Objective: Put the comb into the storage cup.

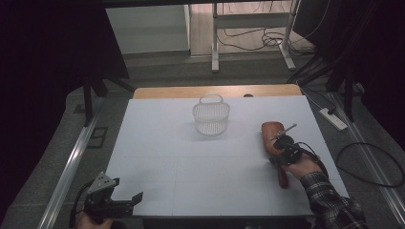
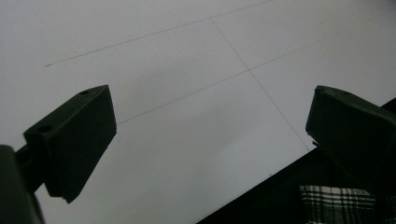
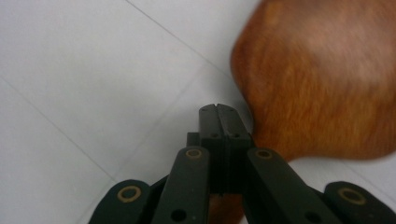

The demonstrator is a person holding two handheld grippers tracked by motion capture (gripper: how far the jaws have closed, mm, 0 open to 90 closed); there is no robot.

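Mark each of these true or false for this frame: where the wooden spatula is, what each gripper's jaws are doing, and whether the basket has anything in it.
1. The right gripper is shut, its jaws pressed together over the wooden spatula. True.
2. The left gripper holds the spatula. False: its jaws stand wide apart over the bare white table, with nothing between them.
3. The white basket stands upright near the table's far edge. True.
4. The spatula lies inside the basket. False: it lies on the table to the basket's right.

High overhead view; two close tongs cameras, sharing white table [image 1: 191,176].
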